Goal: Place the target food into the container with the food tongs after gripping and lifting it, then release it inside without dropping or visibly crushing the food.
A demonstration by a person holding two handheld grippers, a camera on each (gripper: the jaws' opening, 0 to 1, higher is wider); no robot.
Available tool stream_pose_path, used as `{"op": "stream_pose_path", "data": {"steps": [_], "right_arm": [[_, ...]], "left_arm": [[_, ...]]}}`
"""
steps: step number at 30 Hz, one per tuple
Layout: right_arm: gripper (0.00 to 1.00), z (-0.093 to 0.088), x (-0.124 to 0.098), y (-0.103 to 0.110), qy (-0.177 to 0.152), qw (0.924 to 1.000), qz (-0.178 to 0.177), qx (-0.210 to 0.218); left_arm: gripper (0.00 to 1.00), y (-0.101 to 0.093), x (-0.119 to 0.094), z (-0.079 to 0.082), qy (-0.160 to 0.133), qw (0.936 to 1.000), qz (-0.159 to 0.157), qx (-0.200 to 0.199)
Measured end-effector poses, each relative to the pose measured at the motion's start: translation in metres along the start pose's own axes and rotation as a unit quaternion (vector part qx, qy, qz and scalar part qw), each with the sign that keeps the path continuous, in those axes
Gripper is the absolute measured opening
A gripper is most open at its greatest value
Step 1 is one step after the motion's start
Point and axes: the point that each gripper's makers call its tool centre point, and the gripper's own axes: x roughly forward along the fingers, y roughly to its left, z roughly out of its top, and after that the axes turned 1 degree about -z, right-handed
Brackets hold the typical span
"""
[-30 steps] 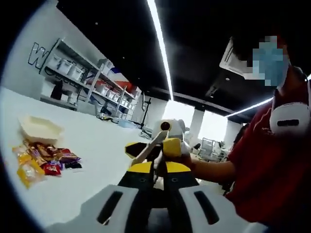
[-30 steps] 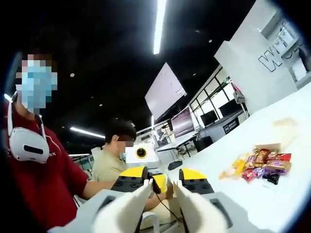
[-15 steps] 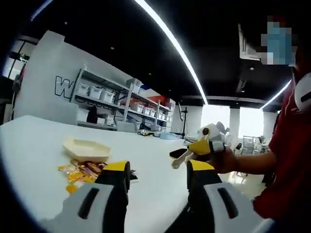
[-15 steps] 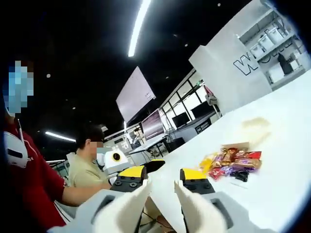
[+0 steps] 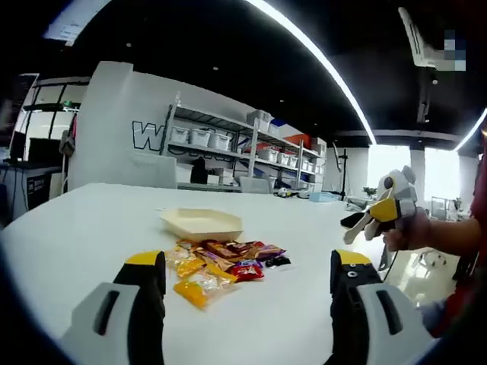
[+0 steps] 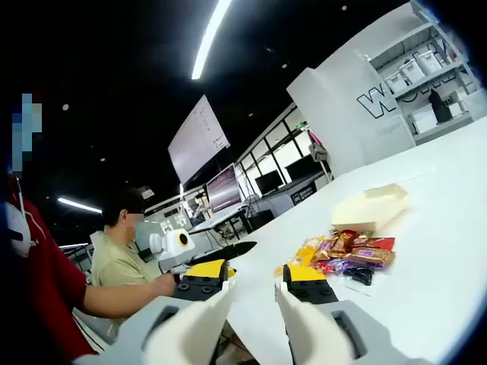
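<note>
A pile of wrapped snacks (image 5: 222,262) lies on the white table (image 5: 68,228), just in front of a shallow cream container (image 5: 202,223). My left gripper (image 5: 245,262) hovers short of the pile, open wide, nothing between its yellow-tipped jaws. In the same view my right gripper (image 5: 364,226) hangs in a hand at the right, off the table's edge. Cream food tongs (image 6: 199,315) run along the inside of my right gripper (image 6: 255,275), which is shut on them; the tong arms stand a little apart with nothing between them. Ahead to the right lie the snacks (image 6: 346,255) and the container (image 6: 370,207).
Shelves with white bins (image 5: 228,141) stand against the wall behind the table. A seated person in a beige shirt (image 6: 122,262) is to the left, beyond the table's edge. Bare tabletop (image 6: 434,289) surrounds the pile.
My left gripper went from shut to wide open. Both views swung toward the table, so the snacks and container now sit nearer the centre. The two grippers have drawn apart.
</note>
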Motion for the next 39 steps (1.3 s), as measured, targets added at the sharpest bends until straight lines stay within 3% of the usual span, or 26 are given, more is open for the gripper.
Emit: {"op": "stream_pose_path", "data": {"steps": [3, 7, 11, 13, 16, 20, 25, 29, 35, 39], "right_arm": [[0.23, 0.0, 0.001, -0.009, -0.001, 0.9997, -0.024, 0.005], [0.24, 0.001, -0.001, -0.012, 0.001, 0.9994, -0.034, 0.004], [0.24, 0.004, -0.008, -0.018, -0.002, 0.999, -0.045, 0.003], [0.24, 0.004, -0.009, -0.024, -0.001, 0.9985, -0.054, -0.001], [0.24, 0.004, -0.007, -0.032, 0.003, 0.9978, -0.066, -0.003], [0.24, 0.012, 0.001, -0.043, 0.002, 0.9969, -0.078, -0.008], [0.24, 0.02, 0.014, -0.073, 0.027, 0.9936, -0.106, -0.026], [0.24, 0.021, 0.027, -0.089, 0.048, 0.9916, -0.113, -0.04], [0.23, 0.002, 0.046, -0.11, 0.096, 0.985, -0.125, -0.07], [0.23, -0.009, 0.051, -0.124, 0.117, 0.9796, -0.142, -0.081]], "left_arm": [[0.98, 0.006, 0.01, -0.001, -0.008, 0.9999, 0.007, 0.008], [0.98, 0.01, 0.019, -0.013, -0.004, 0.9997, -0.004, 0.026], [0.99, 0.006, 0.014, -0.023, -0.011, 0.9997, -0.02, -0.01], [0.99, 0.009, 0.012, -0.022, -0.011, 0.9998, -0.011, 0.014], [0.99, 0.008, 0.014, -0.026, 0.001, 0.9993, -0.029, -0.025], [0.99, 0.01, 0.015, -0.032, 0.012, 0.9997, -0.019, 0.013], [0.99, 0.007, 0.019, -0.043, 0.042, 0.9975, -0.024, 0.051], [0.99, 0.011, 0.017, -0.039, 0.026, 0.9991, -0.03, 0.014], [0.99, 0.015, 0.015, -0.031, 0.007, 0.9986, -0.027, -0.044], [0.99, 0.015, 0.016, -0.032, 0.011, 0.9987, -0.025, -0.044]]}}
